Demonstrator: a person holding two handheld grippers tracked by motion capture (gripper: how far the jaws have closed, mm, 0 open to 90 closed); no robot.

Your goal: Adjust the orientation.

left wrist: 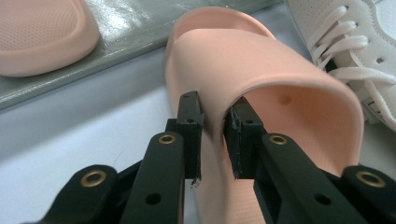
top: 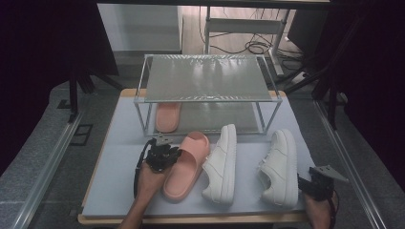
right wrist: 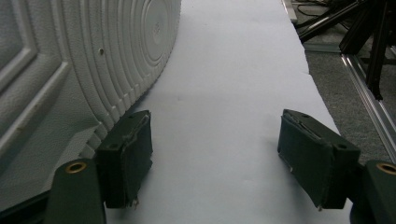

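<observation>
A two-tier metal shoe rack [top: 205,78] is set at the far end of the grey mat [top: 124,167], with one pink slide [top: 168,116] on its lower shelf. In front of it, the second pink slide [left wrist: 261,88] is gripped at its strap edge by the left gripper [left wrist: 214,135] — jaws clamped on it — beside two white sneakers [top: 222,164]. The right gripper [right wrist: 215,149] is held released near the right sneaker's sole [right wrist: 70,70].
</observation>
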